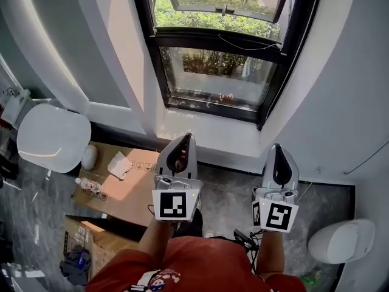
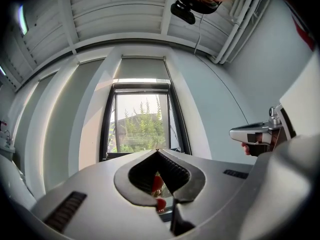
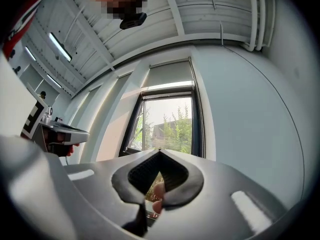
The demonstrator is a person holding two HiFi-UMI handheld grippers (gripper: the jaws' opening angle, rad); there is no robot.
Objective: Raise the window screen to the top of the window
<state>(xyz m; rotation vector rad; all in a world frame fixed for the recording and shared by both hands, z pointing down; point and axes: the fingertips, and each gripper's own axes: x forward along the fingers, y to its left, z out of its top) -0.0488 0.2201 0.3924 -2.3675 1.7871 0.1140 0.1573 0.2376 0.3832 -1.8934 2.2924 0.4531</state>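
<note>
grey window screen (image 2: 140, 69), flat, covering only the top of black-framed window (image 2: 141, 124)

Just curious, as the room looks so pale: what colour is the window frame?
Black. The window frame shows best in the head view.

Plain white-walled room, tall black-framed window (image 1: 219, 72), grey marbled floor (image 1: 228, 199), cardboard boxes (image 1: 138, 190)

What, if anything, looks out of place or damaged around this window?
Only floor clutter stands out: a crumpled tissue and a plastic bottle on its side lie on flattened cardboard, on the floor left of the window. The window shows no damage.
</note>
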